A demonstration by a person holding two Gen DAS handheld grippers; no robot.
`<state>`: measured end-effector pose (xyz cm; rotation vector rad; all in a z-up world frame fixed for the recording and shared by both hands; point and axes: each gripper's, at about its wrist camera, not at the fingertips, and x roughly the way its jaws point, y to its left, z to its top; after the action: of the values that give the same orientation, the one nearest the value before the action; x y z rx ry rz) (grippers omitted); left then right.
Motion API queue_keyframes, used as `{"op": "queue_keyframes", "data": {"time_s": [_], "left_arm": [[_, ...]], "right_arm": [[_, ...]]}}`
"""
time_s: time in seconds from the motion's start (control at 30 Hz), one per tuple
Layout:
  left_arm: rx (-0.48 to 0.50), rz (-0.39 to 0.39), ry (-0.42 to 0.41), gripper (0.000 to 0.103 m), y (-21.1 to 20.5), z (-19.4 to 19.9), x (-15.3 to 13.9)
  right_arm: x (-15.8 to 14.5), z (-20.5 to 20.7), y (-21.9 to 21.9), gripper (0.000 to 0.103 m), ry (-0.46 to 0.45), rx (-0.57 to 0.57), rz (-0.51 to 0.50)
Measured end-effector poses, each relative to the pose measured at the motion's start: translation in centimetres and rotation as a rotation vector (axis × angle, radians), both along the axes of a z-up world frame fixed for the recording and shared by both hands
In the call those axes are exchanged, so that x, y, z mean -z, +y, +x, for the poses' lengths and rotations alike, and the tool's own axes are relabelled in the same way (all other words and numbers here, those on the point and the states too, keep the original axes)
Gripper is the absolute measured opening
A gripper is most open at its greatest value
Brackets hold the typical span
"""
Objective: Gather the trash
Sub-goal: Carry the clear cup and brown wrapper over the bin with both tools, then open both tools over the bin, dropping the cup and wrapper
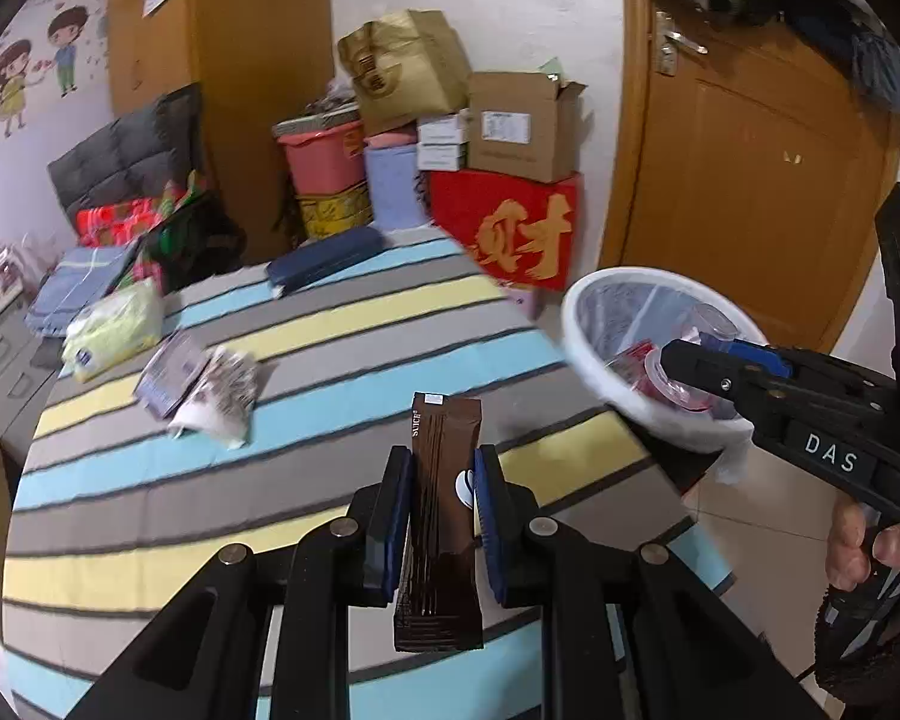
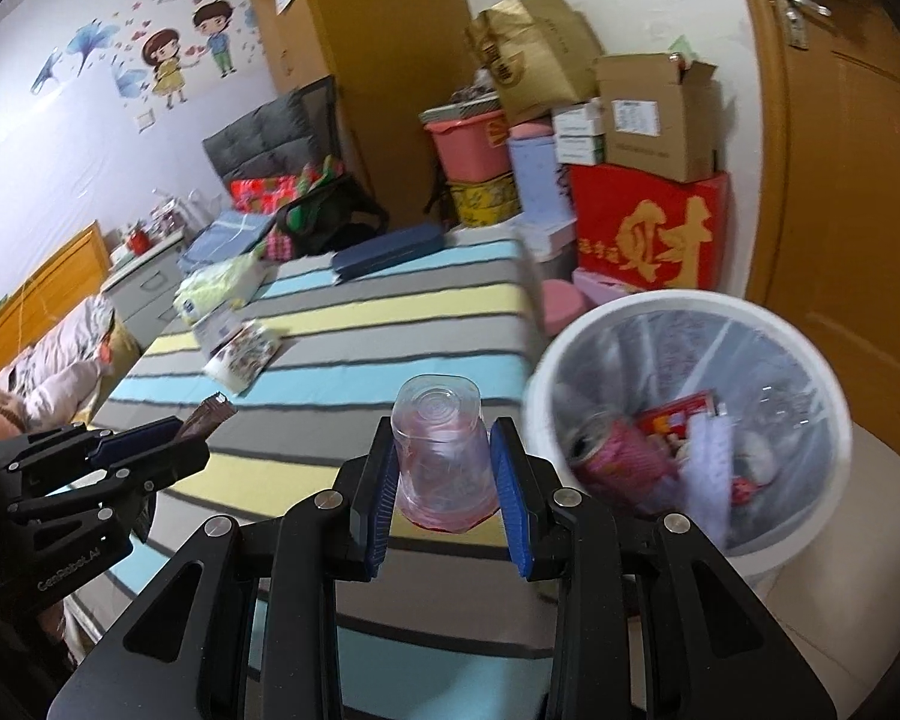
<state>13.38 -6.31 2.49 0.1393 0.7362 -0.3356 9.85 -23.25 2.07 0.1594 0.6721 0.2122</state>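
Note:
My left gripper is shut on a brown snack wrapper, held upright above the striped bed. It also shows at the left of the right wrist view, the wrapper sticking out of it. My right gripper is shut on a clear plastic cup, held upside down just left of the white trash bin. In the left wrist view the right gripper reaches over the bin. The bin holds a pink can, a red packet and other trash.
Two printed packets and a yellow-green tissue pack lie on the bed's far left. A dark blue case lies at its far edge. Stacked boxes and a wooden door stand behind the bin.

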Motion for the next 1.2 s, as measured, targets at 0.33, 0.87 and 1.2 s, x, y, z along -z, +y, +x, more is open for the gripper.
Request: {"op": "queue_keyframes", "data": {"time_s": [0.33,0.87,1.2], "left_arm": [[0.129,-0.029,-0.019,0.021,-6.9,1.6,-1.4],[0.252,-0.067,0.048,0.022,-16.0,4.8,0.3],[0.253,-0.06,0.08,0.022,-17.3,6.2,1.6]], "right_arm": [[-0.8,0.0,-6.2,0.032,-0.023,0.129,0.002],[1.2,1.5,-11.6,0.032,0.054,0.244,-0.032],[2.9,2.9,-12.7,0.032,0.115,0.253,-0.068]]}}
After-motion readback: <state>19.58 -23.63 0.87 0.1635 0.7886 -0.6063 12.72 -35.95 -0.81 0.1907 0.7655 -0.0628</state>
